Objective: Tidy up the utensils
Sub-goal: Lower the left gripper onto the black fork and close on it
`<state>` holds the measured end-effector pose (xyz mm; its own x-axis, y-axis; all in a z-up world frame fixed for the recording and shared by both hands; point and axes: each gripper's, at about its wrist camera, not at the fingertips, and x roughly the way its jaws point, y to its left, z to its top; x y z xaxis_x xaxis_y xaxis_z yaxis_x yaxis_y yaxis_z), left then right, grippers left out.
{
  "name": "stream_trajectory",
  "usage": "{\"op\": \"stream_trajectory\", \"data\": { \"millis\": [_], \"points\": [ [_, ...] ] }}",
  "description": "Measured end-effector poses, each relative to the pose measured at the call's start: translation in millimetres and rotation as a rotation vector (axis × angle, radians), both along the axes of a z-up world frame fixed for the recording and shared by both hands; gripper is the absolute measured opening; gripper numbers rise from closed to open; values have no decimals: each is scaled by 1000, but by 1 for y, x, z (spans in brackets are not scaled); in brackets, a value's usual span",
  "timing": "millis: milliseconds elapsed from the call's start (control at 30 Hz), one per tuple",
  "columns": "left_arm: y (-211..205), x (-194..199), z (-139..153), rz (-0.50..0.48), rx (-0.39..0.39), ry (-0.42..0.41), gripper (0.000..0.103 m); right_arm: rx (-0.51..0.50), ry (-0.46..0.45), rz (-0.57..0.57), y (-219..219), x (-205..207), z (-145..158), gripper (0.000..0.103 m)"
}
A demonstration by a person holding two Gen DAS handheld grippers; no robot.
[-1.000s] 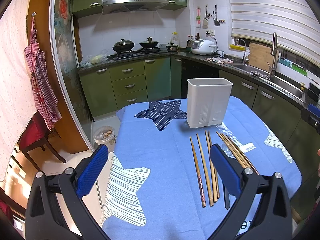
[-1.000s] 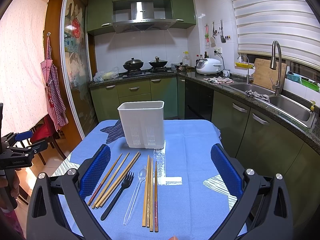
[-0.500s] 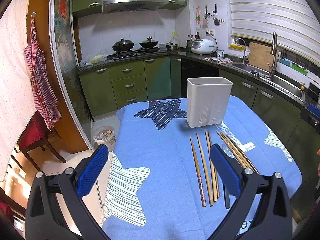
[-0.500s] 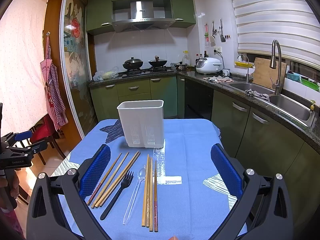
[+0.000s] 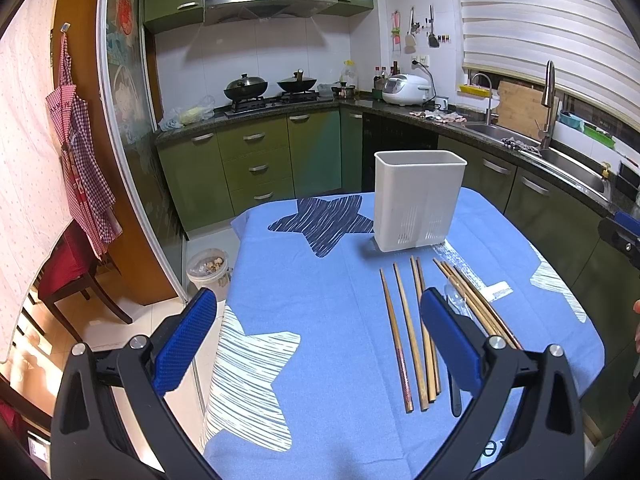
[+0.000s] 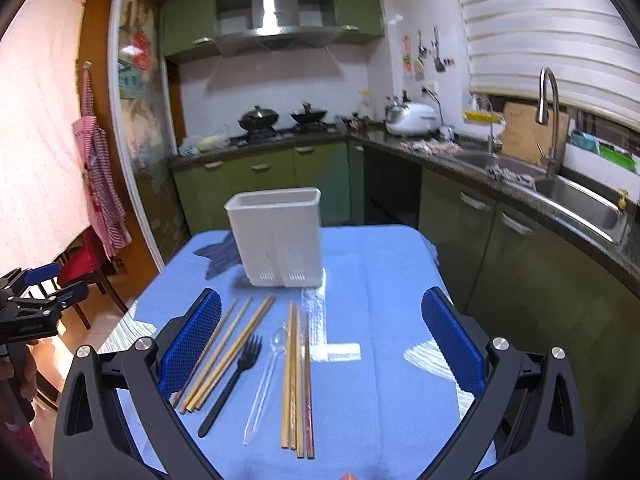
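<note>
— Two grippers, both mine; how do they stand?

— Both spread wide with nothing between the pads. My left gripper (image 5: 318, 342) fills the bottom of the left wrist view, above the blue tablecloth (image 5: 320, 292); my right gripper (image 6: 320, 344) does the same in the right wrist view.

— What lies nearest your right fingers?

— Low and centre in that view, a row of utensils flat on the cloth. Just inside my left-hand pad (image 6: 192, 344) is a group of wooden chopsticks (image 6: 224, 354), slanting up to the right. Just beside them lies a black plastic fork (image 6: 232, 380), tines pointing away from me, then a clear plastic spoon (image 6: 266, 380), then a second bundle of chopsticks (image 6: 298, 380), running almost straight up the frame.

— And from the left wrist?

— The same row sits at lower right; my right-hand pad (image 5: 450, 344) covers part of it, so I see the spoon only partly and cannot make out the fork's tines.

— Where is the holder?

— Beyond the utensils, upright, centre of the frame: a white plastic utensil holder (image 6: 278, 236) with slotted vents low on its front, apart from the chopstick tips. I cannot see inside it.

— Further back?

— Green kitchen cabinets (image 6: 260, 178), a stove with two woks (image 6: 258, 116), and a sink (image 6: 580, 200) at right. At the left edge, my left gripper shows again, in a hand (image 6: 18, 372).
</note>
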<state>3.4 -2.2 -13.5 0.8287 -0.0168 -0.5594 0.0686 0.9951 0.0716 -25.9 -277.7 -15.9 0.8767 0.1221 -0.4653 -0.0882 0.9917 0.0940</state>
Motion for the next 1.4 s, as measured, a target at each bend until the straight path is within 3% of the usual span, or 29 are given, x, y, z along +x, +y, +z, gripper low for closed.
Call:
{"op": "stream_trajectory", "data": {
  "millis": [300, 467, 633, 900, 967, 1100, 1167, 1400],
  "points": [
    [-5, 25, -10, -10, -22, 72, 97, -48, 59, -14, -2, 25, -9, 99],
    [-24, 54, -25, -58, -38, 176, 97, -69, 123, 47, 3, 48, -19, 99],
    [-59, 77, -45, -149, -55, 303, 96, -38, 255, 79, -3, 79, -37, 99],
    [-124, 99, -91, -275, -39, 528, 66, -84, 295, 60, -17, 99, -38, 99],
    [-133, 101, -101, -282, -29, 576, 50, -92, 303, 63, -19, 101, -38, 99],
    [-148, 106, -122, -283, -28, 660, 38, -88, 317, 82, -19, 103, -42, 99],
    [-146, 108, -126, -269, -27, 679, 27, -83, 320, 91, -18, 104, -43, 99],
    [-151, 116, -138, -233, 2, 721, 23, -72, 316, 100, -21, 104, -43, 99]
  ]
}}
